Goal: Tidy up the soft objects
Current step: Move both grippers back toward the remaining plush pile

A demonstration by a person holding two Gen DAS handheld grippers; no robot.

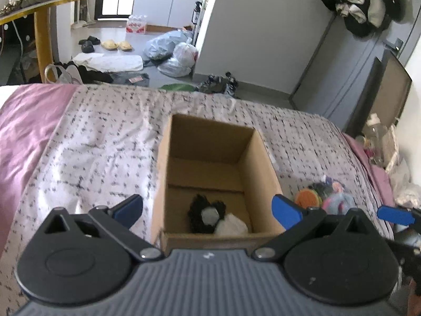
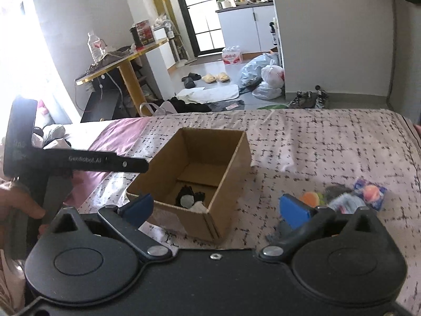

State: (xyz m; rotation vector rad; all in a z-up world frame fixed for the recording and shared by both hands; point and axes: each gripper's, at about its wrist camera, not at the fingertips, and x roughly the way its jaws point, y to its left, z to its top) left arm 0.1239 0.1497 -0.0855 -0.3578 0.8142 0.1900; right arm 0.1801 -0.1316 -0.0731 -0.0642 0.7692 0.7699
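soft things are split between two spots right now. a black fuzzy piece with a pale disc and a white scrap lie at the near end of the cardboard box, which sits open on the bed. the rest, a small pile of colourful soft things with an orange round one among them, lies on the bedspread just to the right of the box, apart from its wall.

my right fingers are spread as wide as they go, with nothing between them; they hang above the near corner of the box and the strip of bedspread beside it. my left fingers are released too, straddling the near end of the box without touching it.

my guess is the pile is next. the pieces there are bunched and overlapping, so a careless pinch could drag up two at once or snag the bedspread, which is loose and wrinkled. the box is light and has nothing bracing it, so a knock from either hand on the way in could shove or tip it. my two hands are also close together here, and the right one's tip already shows at the edge of the left view, so crossing paths over the box could mean a bump.
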